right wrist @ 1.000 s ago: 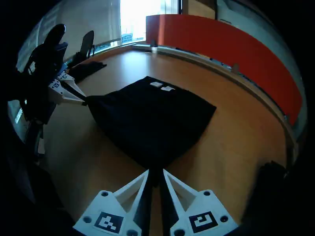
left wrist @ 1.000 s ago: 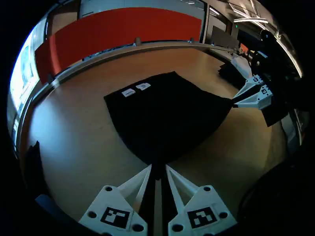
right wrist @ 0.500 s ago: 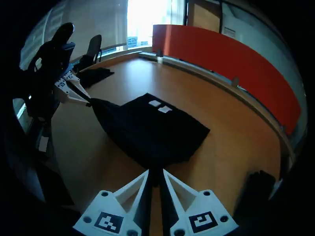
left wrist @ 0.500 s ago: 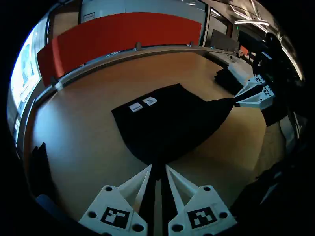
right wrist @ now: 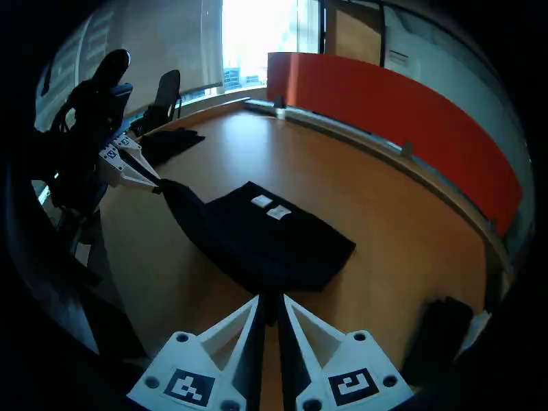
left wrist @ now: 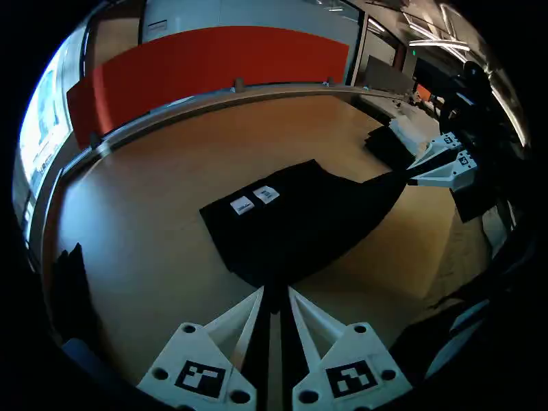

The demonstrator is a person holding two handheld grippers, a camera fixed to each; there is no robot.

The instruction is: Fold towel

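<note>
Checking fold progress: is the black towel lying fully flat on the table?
No: the left gripper holds a corner of the towel lifted above the table.

Office, with red desk partition (left wrist: 205, 61) and swivel chairs (right wrist: 164, 88).

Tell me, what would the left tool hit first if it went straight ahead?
Probably the black towel: the left tool is shut on its near corner, and the cloth stretches straight ahead over the wooden table. Depth is hard to judge.
</note>
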